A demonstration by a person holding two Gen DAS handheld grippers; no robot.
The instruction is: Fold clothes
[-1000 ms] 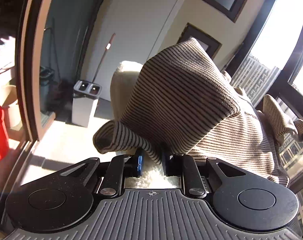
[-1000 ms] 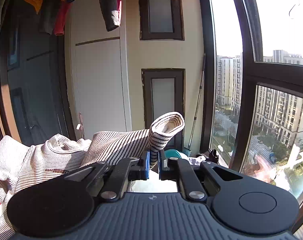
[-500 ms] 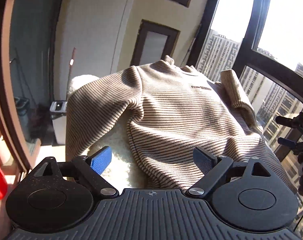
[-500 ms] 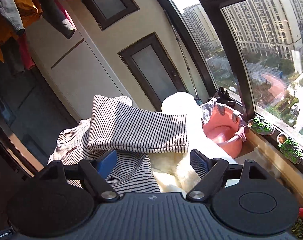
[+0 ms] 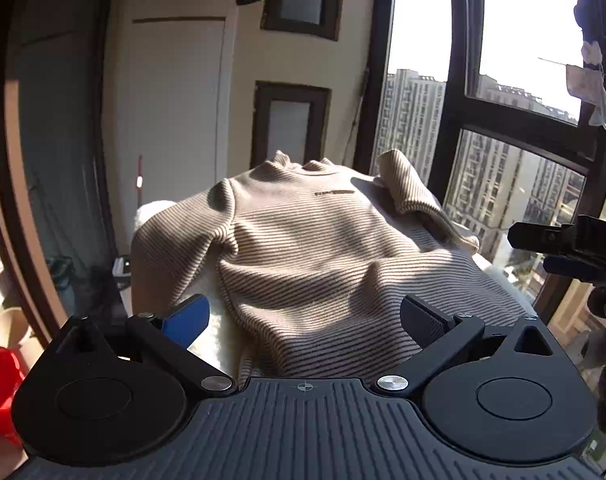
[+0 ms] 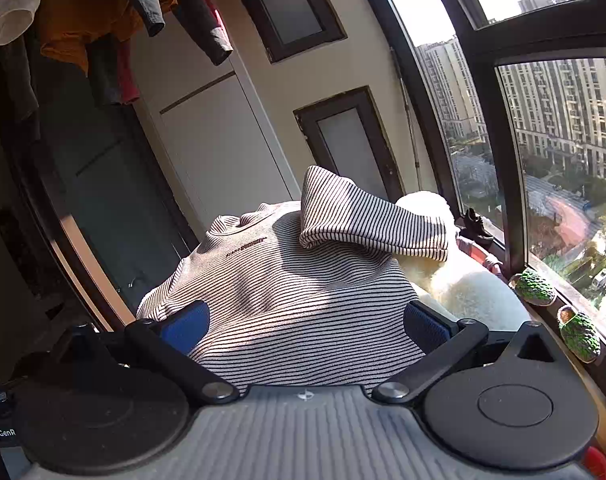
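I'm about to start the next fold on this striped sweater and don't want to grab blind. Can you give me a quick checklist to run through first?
1. Left gripper open and free of cloth: ok, jaws wide apart above the sweater.
2. Right gripper open and free: ok, jaws wide apart.
3. Sweater front up, collar at the far end: ok.
4. Right sleeve folded over the body: ok.
5. Left sleeve folded in: not ok, it drapes over the cushion's edge.
6. Hem flat: cannot tell, hidden by the grippers.
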